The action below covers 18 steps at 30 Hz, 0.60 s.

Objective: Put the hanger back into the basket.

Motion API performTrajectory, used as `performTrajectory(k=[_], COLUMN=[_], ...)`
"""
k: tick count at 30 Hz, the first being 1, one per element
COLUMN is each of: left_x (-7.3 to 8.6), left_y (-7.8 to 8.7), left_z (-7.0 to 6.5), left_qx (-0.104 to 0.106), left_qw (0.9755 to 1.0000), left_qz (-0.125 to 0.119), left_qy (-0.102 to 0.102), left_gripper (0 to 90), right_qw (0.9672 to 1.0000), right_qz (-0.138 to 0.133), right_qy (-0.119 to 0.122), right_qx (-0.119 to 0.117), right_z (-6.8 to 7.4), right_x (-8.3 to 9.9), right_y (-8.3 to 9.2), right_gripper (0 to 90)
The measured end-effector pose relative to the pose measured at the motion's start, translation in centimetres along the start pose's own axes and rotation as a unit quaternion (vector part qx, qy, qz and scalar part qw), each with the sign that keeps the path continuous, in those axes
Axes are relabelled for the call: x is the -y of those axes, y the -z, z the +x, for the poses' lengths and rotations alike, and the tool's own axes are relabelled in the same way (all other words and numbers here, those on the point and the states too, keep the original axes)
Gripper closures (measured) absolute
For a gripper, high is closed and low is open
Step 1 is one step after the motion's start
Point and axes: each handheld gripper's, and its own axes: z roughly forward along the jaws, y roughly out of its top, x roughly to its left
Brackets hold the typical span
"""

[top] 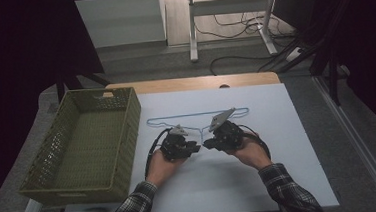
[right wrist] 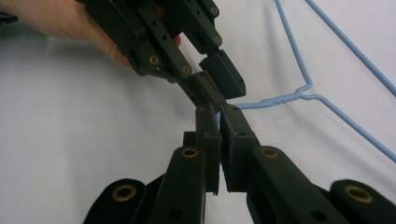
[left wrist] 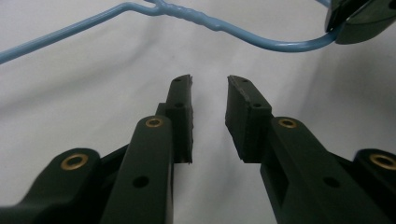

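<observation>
A light-blue wire hanger (top: 196,114) lies flat on the white table top (top: 280,169), its hook pointing toward the person. My right gripper (right wrist: 217,112) is shut on the end of the hook (right wrist: 285,99), and the wire shows between its pads. In the high view it sits at the centre (top: 206,144). My left gripper (left wrist: 209,88) stands just left of it (top: 196,148), tips close to the right gripper's tips. Its jaws are narrowly apart with nothing between them. The hanger's twisted neck (left wrist: 196,17) lies just beyond them.
A green woven basket (top: 128,140) stands at the table's left edge, open on top and with nothing in it. Beyond the table's far wooden edge (top: 194,83) are a floor with cables and a white desk frame (top: 193,30).
</observation>
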Motion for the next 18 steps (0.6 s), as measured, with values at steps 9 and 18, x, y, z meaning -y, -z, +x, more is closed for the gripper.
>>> performTrajectory(k=[9,18], left_x=[-1.3,-3.2], left_y=[1.2,0.1], left_z=[2.2,2.6], left_qx=[-0.079,-0.124], left_qw=[0.9967,0.9881], left_qz=[-0.019,0.015], left_qy=[-0.005,-0.09], left_gripper=[39.8,30.1], right_qw=[1.0,1.0], right_qz=[-0.002,-0.002], right_qy=[-0.002,0.0], right_qx=[0.001,0.0], right_z=[-0.2,-0.3], right_x=[-0.1,-0.4], right_y=[0.5,0.8], right_gripper=[86.2,86.2])
